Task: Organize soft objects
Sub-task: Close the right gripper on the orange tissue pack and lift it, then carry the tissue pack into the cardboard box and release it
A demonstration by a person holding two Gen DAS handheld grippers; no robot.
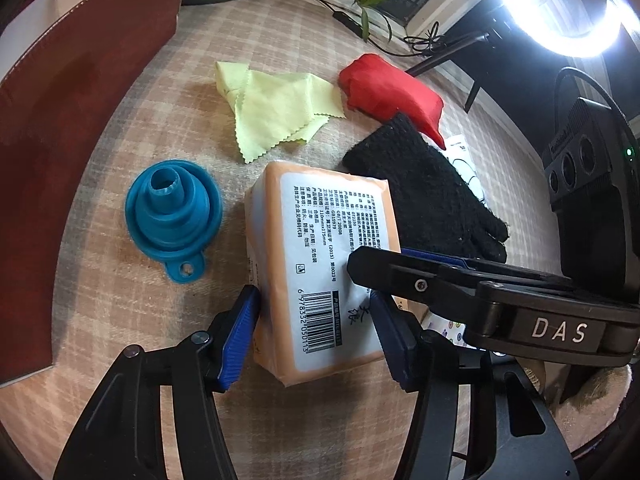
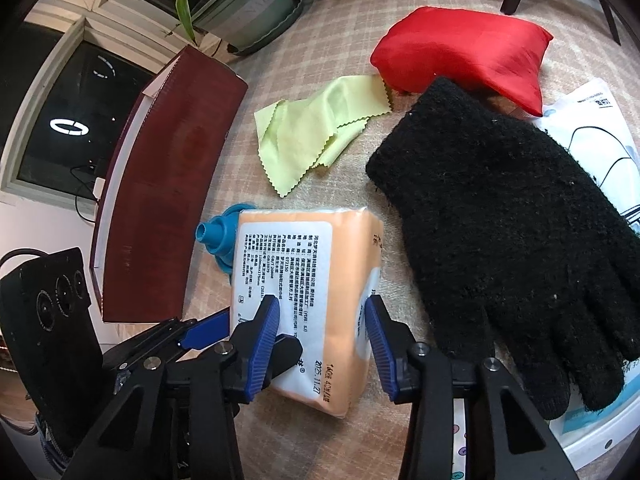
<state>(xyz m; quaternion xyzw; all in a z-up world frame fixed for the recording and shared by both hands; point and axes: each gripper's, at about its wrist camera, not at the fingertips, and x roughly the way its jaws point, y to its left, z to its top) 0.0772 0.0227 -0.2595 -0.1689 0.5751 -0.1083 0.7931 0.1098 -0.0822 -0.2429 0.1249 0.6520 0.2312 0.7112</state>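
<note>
An orange tissue pack (image 1: 316,248) with a white printed label lies on the plaid tablecloth. My left gripper (image 1: 316,332) has its blue pads pressed on the pack's two long sides near its close end. My right gripper (image 2: 322,340) is clamped on the same pack (image 2: 320,264), and its black fingers (image 1: 400,272) cross in from the right in the left wrist view. A black knit glove (image 2: 500,208) lies right of the pack. Behind them lie a yellow-green cloth (image 2: 320,124) and a red cushion (image 2: 464,48).
A blue collapsible funnel (image 1: 172,212) stands mouth down, left of the pack. A dark red box (image 2: 168,184) borders the left side. A white printed bag (image 2: 592,132) lies under the glove. A potted plant (image 2: 248,8) and cables are at the back, and a ring light (image 1: 560,4) glares at the far right.
</note>
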